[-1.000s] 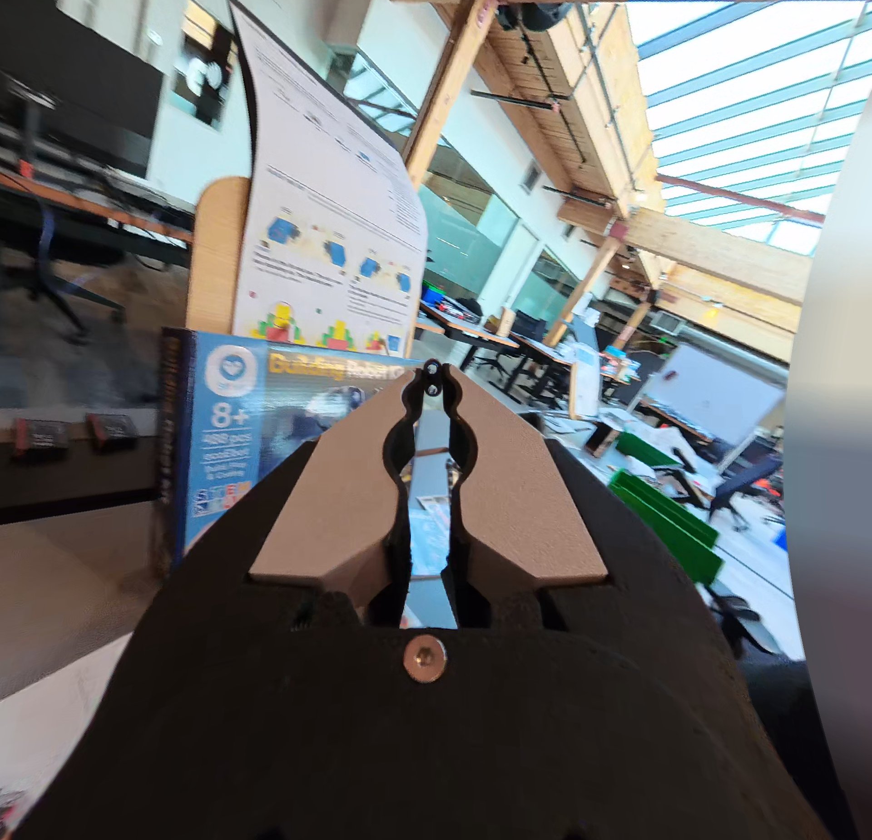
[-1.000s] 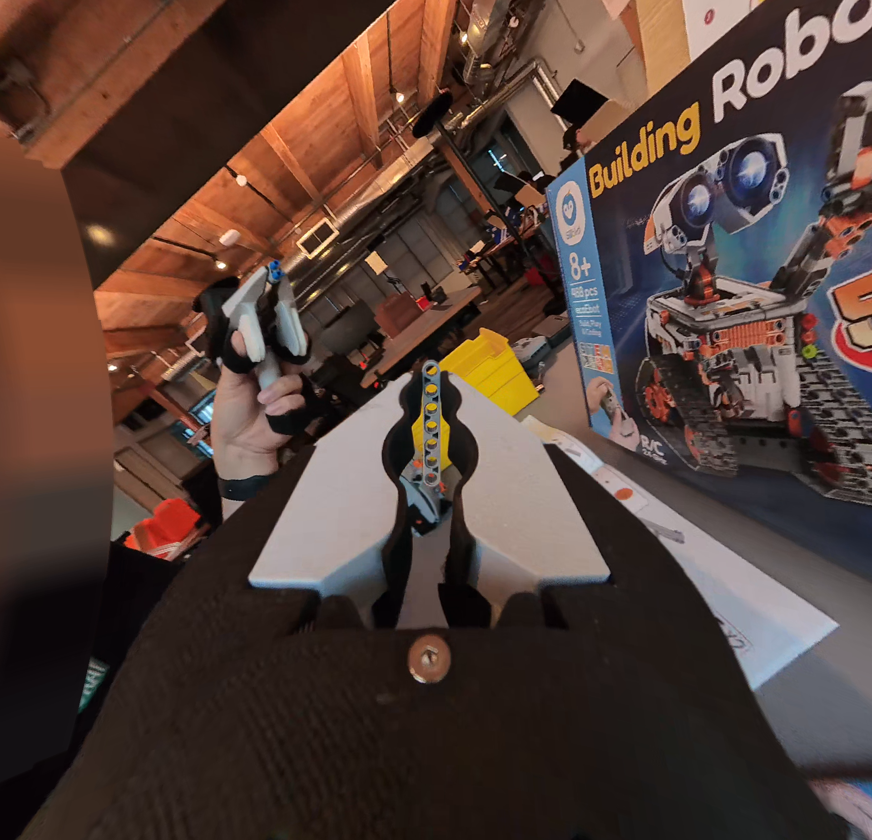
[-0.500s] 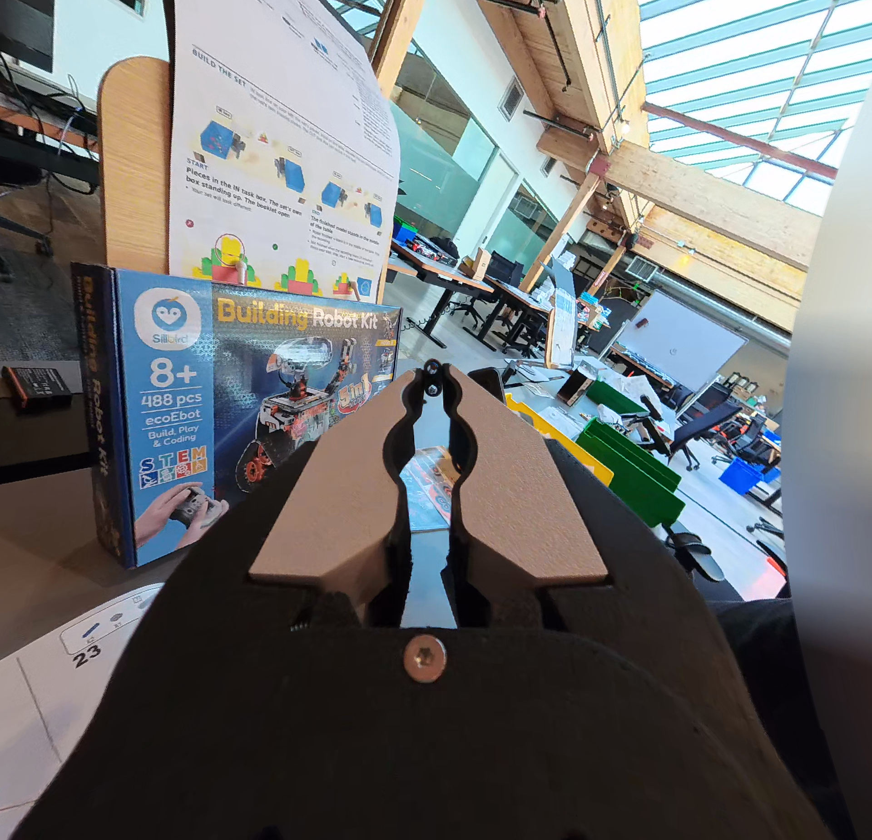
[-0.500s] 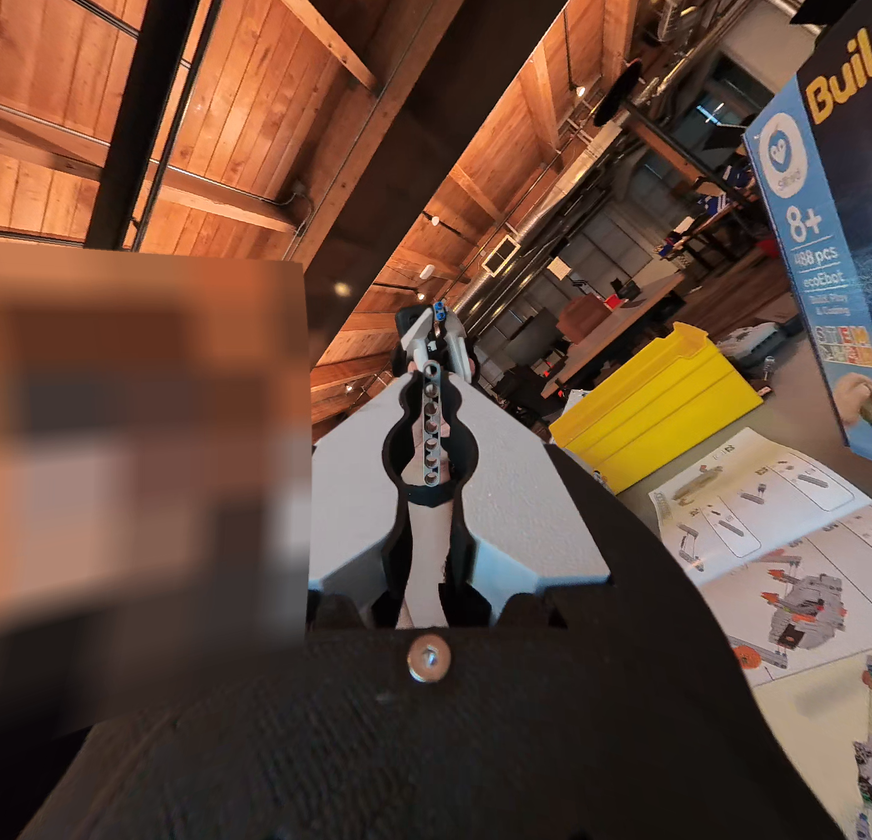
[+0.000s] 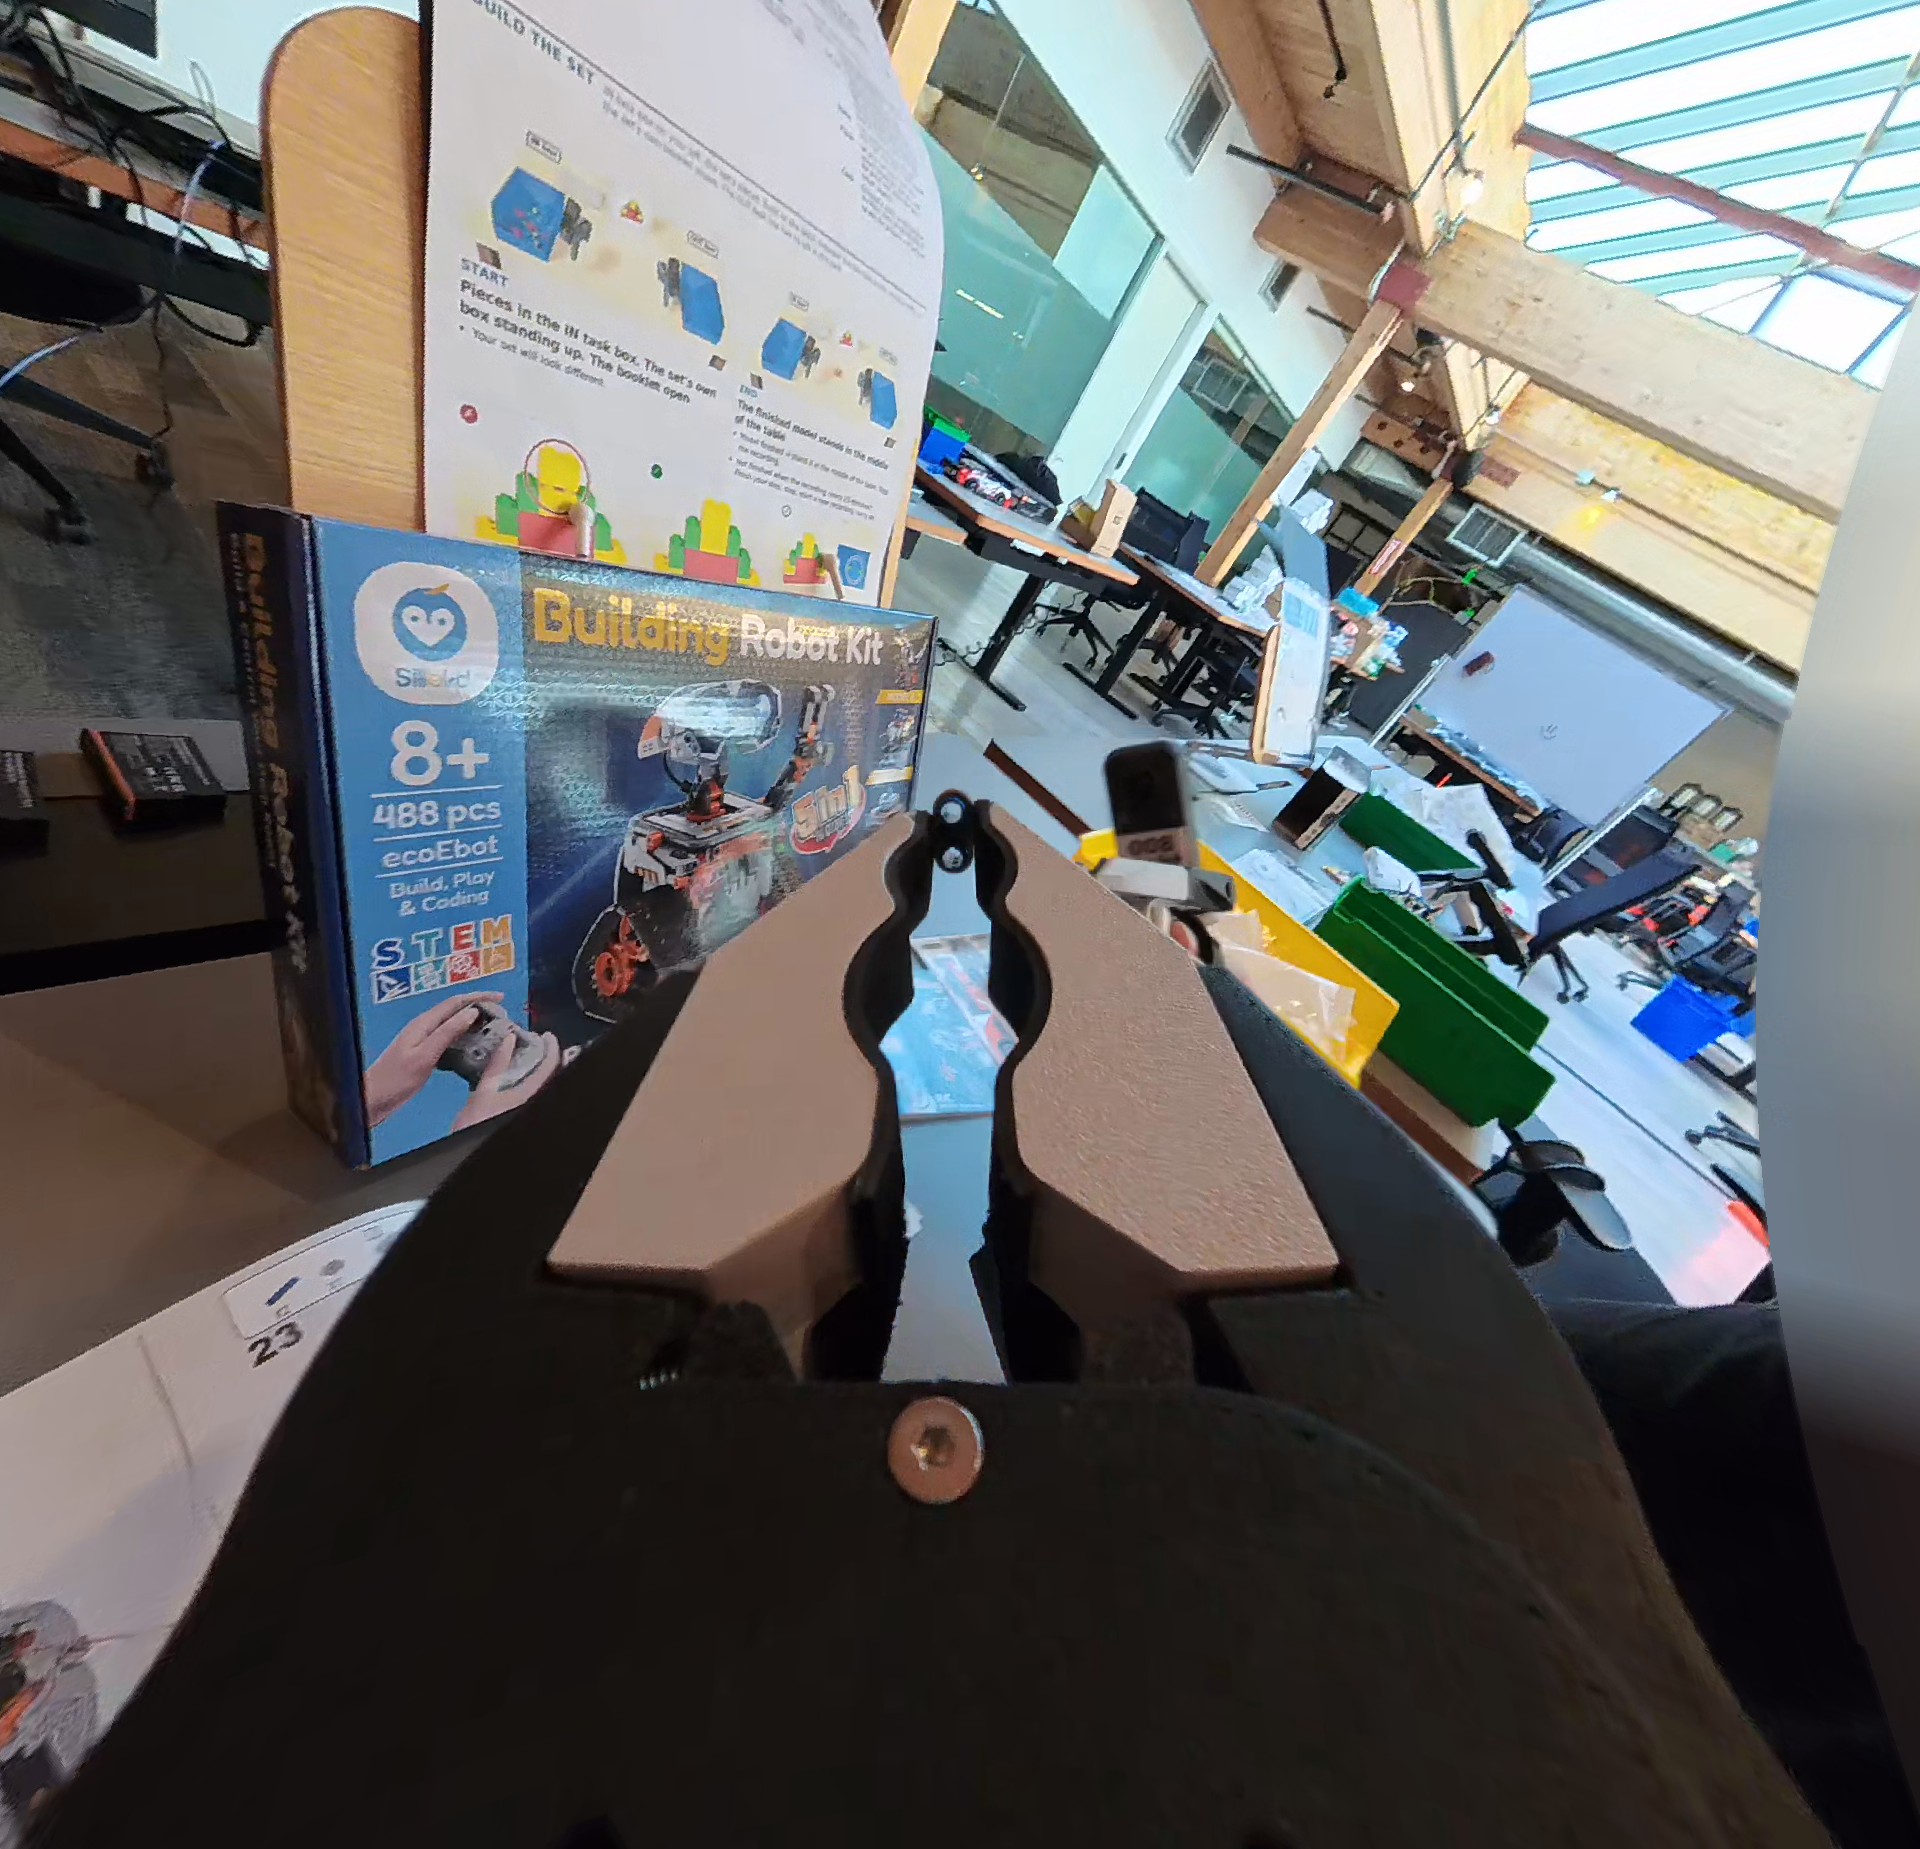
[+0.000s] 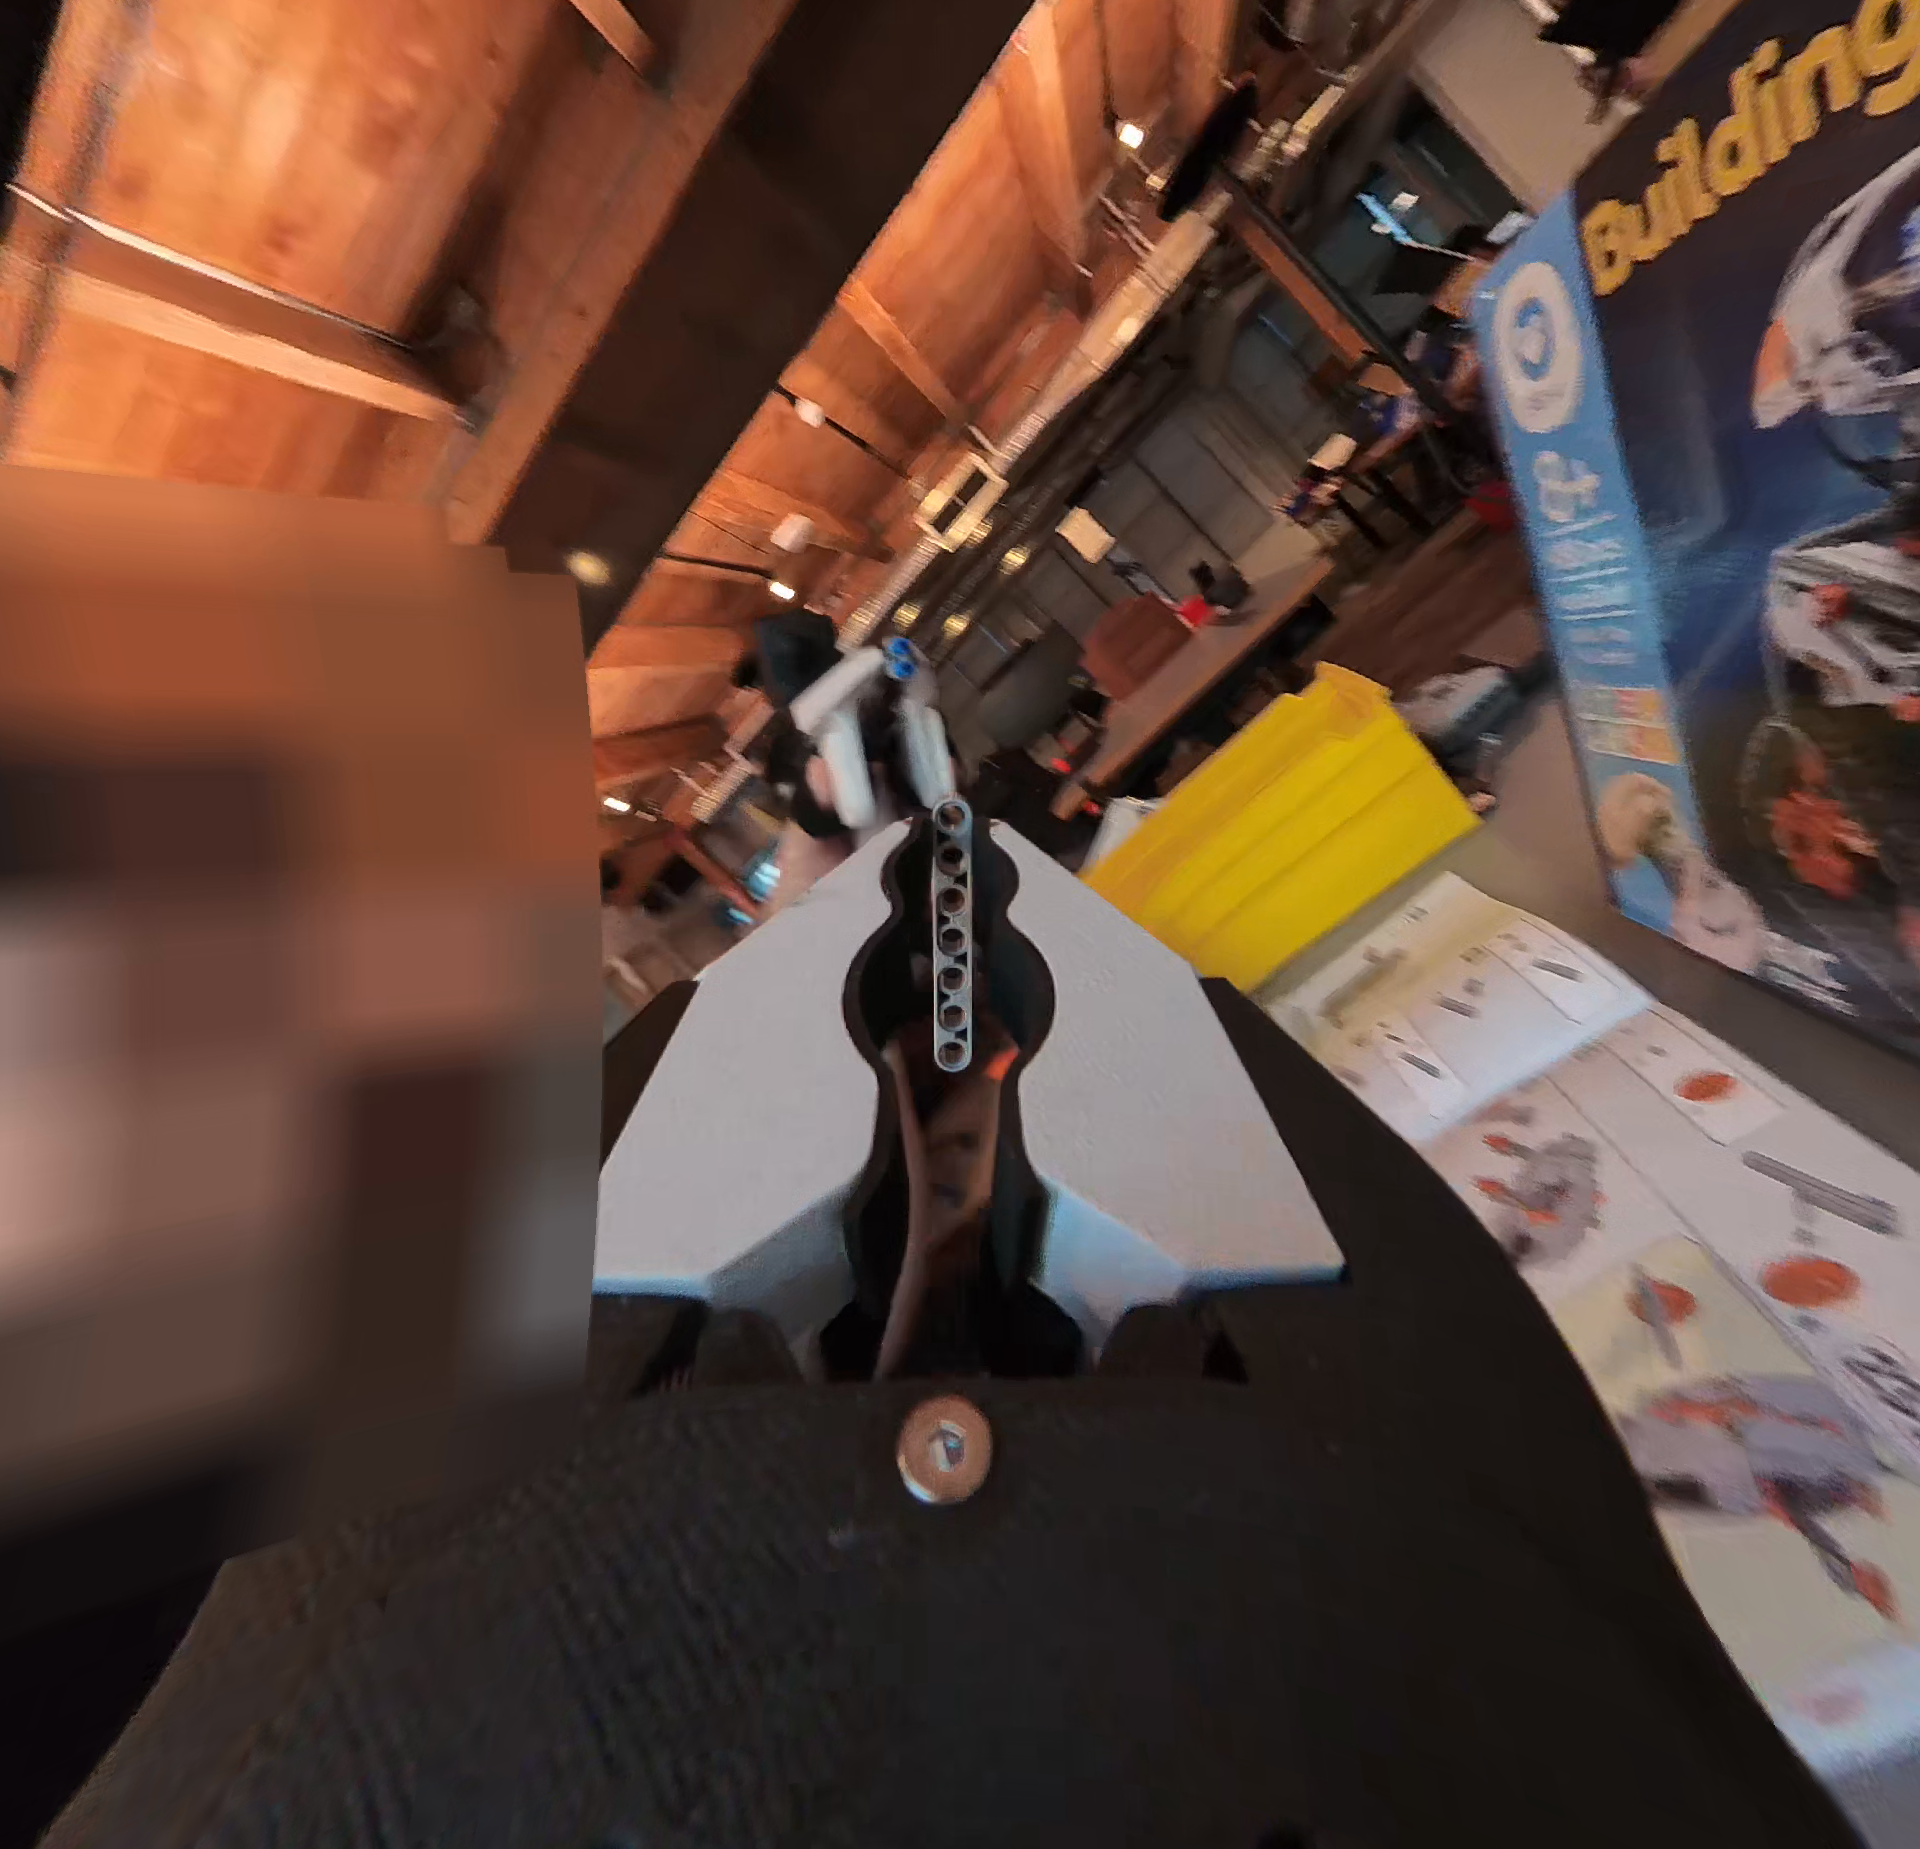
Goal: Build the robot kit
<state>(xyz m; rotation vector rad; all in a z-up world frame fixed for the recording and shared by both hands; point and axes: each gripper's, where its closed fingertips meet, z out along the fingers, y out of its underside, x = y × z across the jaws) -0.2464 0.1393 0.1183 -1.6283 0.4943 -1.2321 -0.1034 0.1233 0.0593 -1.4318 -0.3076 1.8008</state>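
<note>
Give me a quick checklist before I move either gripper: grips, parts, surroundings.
1. Right gripper shut on grey holed beam: ok.
2. Left gripper shut on small piece: ok.
3. Beam lined up with small piece: cannot tell; right wrist view is blurred.
4. Beam and small piece apart: ok; left wrist view shows the right gripper off to one side.
5. Kit box upright: ok.
6. Instruction booklet open flat on the table: ok.

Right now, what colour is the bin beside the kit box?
Yellow bin, clearest in the right wrist view.
</note>
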